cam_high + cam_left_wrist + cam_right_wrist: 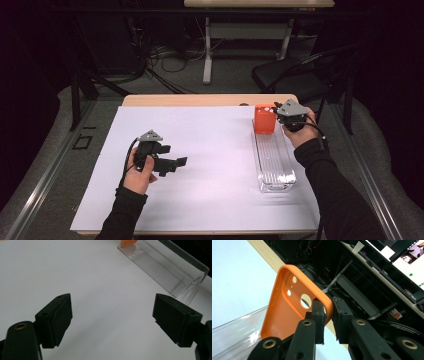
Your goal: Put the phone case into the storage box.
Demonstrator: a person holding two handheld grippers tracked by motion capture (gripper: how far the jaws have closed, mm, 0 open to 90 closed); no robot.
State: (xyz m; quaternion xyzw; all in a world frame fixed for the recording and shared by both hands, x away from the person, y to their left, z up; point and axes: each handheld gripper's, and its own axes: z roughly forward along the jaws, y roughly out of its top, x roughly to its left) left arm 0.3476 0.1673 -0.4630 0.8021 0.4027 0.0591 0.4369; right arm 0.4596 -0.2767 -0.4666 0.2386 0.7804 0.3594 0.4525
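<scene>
An orange phone case [264, 119] stands upright at the far end of a clear plastic tray [274, 162] on the right side of the white sheet. My right gripper [280, 116] is shut on the case's edge; in the right gripper view the case [292, 307] has camera holes and its rim is pinched between the two jaws [328, 320]. My left gripper [176, 163] hovers over the left-middle of the sheet, open with nothing between its fingers [57, 317]. The tray [170, 270] shows in the left gripper view at upper right, with the case's bottom [127, 242].
A white sheet [200, 170] covers a wooden table [200, 100]. Beyond the table's far edge stand a black chair [295, 75], cables on the floor and another table's leg [207, 50]. A metal rail [45, 170] runs along the left.
</scene>
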